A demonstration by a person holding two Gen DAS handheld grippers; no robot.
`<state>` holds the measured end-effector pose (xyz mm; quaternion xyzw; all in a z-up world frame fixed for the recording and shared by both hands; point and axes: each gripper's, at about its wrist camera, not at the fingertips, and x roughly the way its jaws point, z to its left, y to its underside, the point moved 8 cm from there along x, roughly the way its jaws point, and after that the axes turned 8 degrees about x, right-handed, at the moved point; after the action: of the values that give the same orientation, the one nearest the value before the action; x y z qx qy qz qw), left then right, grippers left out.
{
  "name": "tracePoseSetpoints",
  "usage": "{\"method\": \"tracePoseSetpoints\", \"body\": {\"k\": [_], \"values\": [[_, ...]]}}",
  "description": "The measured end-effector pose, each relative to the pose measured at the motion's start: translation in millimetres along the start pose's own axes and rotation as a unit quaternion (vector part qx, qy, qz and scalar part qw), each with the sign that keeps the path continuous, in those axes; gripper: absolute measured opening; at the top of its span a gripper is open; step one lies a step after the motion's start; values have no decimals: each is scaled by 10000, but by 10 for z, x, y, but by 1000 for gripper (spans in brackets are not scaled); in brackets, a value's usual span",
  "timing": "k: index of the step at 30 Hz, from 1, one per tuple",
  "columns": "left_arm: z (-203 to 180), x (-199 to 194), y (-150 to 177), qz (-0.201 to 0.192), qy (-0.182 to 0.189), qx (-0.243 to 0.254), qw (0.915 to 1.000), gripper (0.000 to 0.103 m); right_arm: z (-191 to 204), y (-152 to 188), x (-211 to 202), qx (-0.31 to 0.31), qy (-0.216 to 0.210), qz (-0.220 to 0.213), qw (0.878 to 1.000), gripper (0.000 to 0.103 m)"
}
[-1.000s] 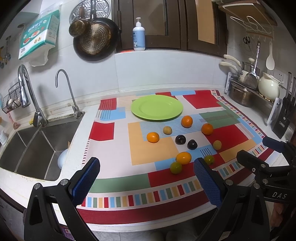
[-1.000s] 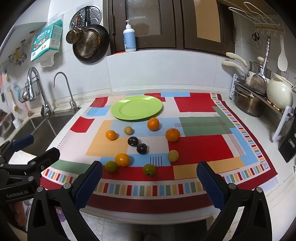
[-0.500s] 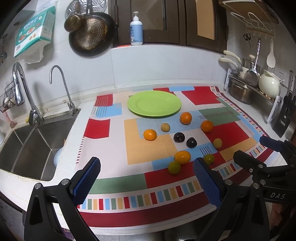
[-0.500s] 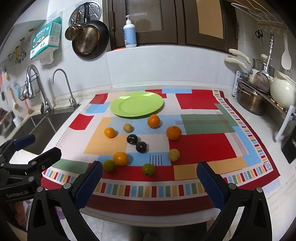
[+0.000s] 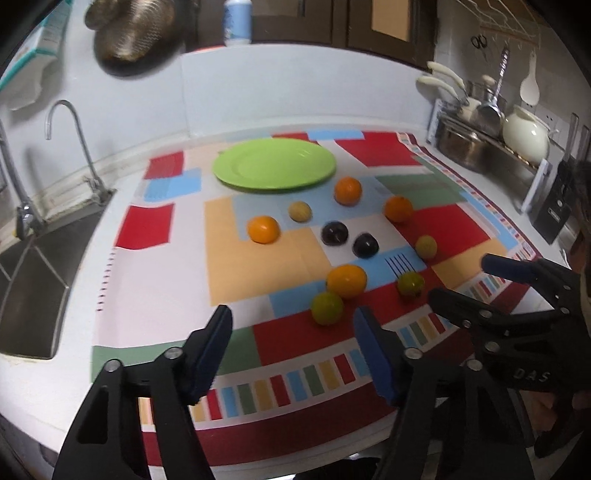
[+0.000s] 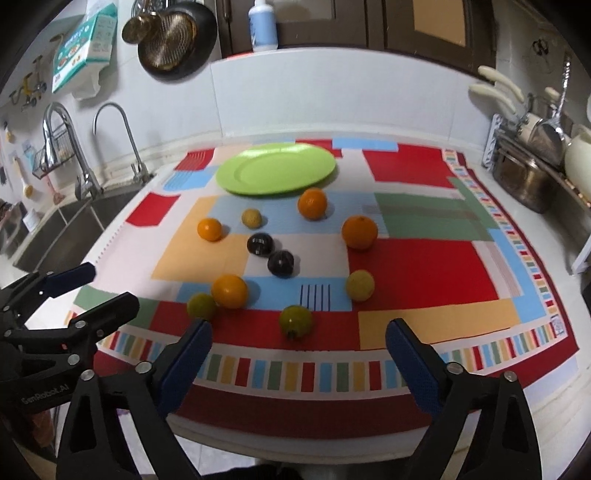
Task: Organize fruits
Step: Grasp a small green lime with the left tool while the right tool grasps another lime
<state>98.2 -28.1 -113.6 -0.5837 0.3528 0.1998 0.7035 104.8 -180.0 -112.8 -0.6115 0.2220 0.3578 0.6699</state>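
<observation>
Patchwork cloth (image 6: 424, 266) covered the counter. Sink (image 6: 66, 225) and two taps (image 6: 122, 140) sat left. Pan (image 6: 173, 33) and soap bottle (image 6: 262, 26) were up top; steel pot (image 6: 524, 184) and white jug (image 5: 524, 134) right.

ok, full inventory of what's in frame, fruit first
oranges: 4, orange, scattered on the mat in front of the plate
green fruits: 2, green, nearest row
yellowish fruits: 2, pale yellow, one near the plate, one right
dark fruits: 2, near black, mid-mat, side by side
plate: 1, lime green, empty, back of mat
mat: 1, multicolour patchwork, on counter
sink: 1, steel, left
pan: 1, dark, hung on wall
left gripper: black, blue pads, open, jaws just narrowing, holding nothing
right gripper: same, open, holding nothing
</observation>
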Motion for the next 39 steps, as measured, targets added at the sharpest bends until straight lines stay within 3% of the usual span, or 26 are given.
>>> {"method": "tracePoseSetpoints", "body": {"k": [10, 17, 30, 34, 39], "values": [[-175, 369, 52, 205, 420, 320, 9984, 49, 27, 125, 355, 10, -212, 346, 9992, 68], [-195, 534, 54, 326, 630, 278, 9971, 43, 13, 131, 480, 66, -222, 378, 9990, 59], [-180, 686, 81, 391, 749, 122, 9964, 29, 11, 125, 600, 73, -259, 367, 9990, 43], [-169, 684, 86, 396, 788, 74, 9961, 28, 19, 137, 610, 65, -302, 396, 9987, 32], [-123, 627, 73, 385, 786, -67, 9961, 28, 37, 122, 585, 54, -357, 417, 9985, 30]]}}
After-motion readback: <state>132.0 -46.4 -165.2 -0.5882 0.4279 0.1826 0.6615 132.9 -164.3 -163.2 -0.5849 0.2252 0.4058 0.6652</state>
